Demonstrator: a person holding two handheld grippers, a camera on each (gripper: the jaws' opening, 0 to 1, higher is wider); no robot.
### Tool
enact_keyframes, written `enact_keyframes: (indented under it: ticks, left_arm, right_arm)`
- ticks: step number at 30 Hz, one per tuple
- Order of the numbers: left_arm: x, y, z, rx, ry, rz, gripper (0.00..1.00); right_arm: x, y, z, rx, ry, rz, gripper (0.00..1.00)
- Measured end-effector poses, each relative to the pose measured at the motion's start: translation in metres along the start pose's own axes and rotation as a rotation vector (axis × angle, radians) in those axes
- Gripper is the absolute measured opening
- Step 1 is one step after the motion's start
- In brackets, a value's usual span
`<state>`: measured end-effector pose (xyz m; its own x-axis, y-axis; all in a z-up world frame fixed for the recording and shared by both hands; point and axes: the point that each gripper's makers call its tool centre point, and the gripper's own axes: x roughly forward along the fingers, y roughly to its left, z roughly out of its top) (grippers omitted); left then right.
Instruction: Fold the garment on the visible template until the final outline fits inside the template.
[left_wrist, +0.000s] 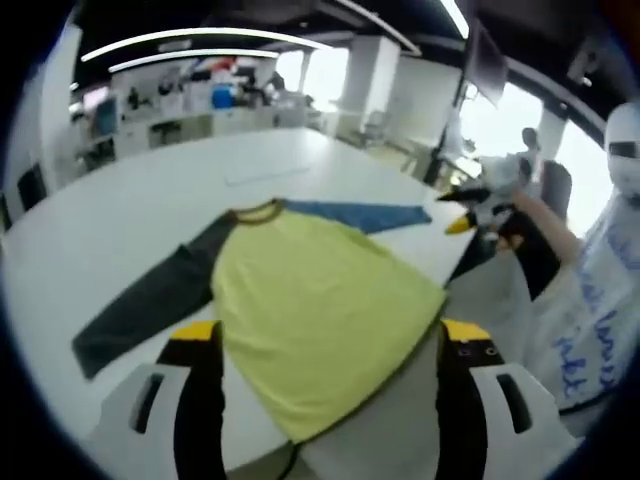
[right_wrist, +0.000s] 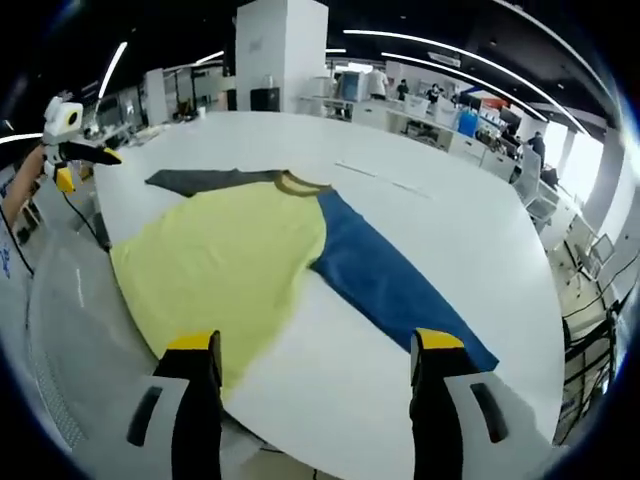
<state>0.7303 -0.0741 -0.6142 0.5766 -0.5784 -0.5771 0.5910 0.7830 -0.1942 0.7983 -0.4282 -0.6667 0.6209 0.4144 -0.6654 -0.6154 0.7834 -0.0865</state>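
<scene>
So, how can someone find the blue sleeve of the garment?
On the big white table lies a yellow shirt with a brown collar. The blue sleeve runs from that collar toward the table's edge; the other sleeve is dark grey.

White grippers with black jaws tipped yellow: left gripper (left_wrist: 325, 338), right gripper (right_wrist: 312, 348); black sleeve (left_wrist: 535, 255).

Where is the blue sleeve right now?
In the right gripper view the blue sleeve lies flat on the white table, stretching from the shirt's collar toward the right gripper, beside the yellow body.
</scene>
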Motion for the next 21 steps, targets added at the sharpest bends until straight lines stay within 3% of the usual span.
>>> enact_keyframes:
  ticks: [9,21]
  left_arm:
    - [-0.001,-0.012,0.005,-0.014,-0.015,-0.006,0.89]
    - [-0.003,-0.021,0.012,-0.019,-0.021,-0.003,0.97]
  right_arm:
    - [0.004,-0.024,0.002,0.031,-0.026,-0.022,1.00]
    - [-0.001,-0.072,-0.016,0.110,-0.028,-0.103,1.00]
